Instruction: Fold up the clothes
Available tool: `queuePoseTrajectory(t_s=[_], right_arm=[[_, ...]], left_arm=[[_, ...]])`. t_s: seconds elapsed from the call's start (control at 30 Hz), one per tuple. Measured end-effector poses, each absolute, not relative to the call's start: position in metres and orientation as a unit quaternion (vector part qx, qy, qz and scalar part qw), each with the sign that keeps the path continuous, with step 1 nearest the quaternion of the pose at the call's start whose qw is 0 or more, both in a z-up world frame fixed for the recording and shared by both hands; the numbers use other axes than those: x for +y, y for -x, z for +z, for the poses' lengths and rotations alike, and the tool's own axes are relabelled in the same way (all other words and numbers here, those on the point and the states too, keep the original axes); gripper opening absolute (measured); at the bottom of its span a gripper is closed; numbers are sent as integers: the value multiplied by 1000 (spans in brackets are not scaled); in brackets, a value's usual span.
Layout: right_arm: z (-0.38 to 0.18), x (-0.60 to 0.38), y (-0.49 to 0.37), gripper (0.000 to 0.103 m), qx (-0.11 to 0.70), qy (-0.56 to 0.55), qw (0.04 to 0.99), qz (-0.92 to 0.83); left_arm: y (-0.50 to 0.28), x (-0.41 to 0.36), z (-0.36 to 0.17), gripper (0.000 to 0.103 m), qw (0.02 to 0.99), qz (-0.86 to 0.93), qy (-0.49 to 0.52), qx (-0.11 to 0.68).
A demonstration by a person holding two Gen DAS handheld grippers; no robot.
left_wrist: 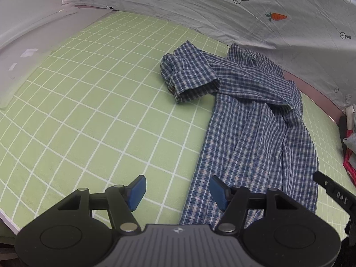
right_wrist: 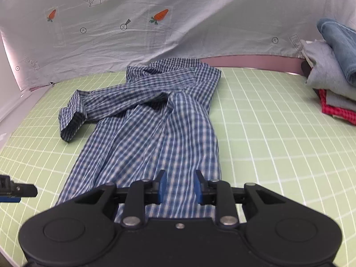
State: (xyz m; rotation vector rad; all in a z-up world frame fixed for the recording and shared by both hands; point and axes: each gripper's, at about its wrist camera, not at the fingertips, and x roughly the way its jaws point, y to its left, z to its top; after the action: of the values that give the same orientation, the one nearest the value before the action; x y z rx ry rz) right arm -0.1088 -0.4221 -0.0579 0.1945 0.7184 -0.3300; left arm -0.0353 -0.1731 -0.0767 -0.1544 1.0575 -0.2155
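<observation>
A blue-and-white checked shirt lies lengthwise on the green grid mat, bunched into a narrow strip. One sleeve is thrown across to the left, and its cuff stands open. My left gripper is wide open at the shirt's near left hem, its right pad over the fabric edge. My right gripper hovers over the near hem with its blue pads a small gap apart and flat fabric showing between them. Each gripper shows at the edge of the other's view.
A stack of folded clothes, denim on grey on red check, sits at the mat's right side. A pale printed sheet hangs along the back. The white table border runs along the left.
</observation>
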Motion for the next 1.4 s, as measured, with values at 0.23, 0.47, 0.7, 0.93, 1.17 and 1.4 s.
queuePoseTrajectory(t_s=[0.23, 0.47, 0.7, 0.93, 1.17, 1.4], right_arm=[[-91, -463, 36, 15, 368, -109, 906, -179], [-109, -477, 16, 9, 395, -115, 890, -196], [-117, -486, 0, 13, 410, -108, 881, -210], [-106, -482, 2, 98, 400, -87, 874, -262], [-110, -486, 8, 101, 404, -86, 868, -276], [-106, -487, 15, 101, 402, -85, 867, -283]], left_arm=[[-3, -180, -84, 64, 852, -89, 63, 511], [-71, -198, -89, 67, 855, -101, 65, 504], [-128, -214, -93, 80, 858, -114, 67, 496], [-146, -228, -99, 84, 848, -135, 83, 506], [-155, -239, -106, 84, 844, -138, 77, 512], [-157, -242, -101, 4, 838, -173, 83, 511]])
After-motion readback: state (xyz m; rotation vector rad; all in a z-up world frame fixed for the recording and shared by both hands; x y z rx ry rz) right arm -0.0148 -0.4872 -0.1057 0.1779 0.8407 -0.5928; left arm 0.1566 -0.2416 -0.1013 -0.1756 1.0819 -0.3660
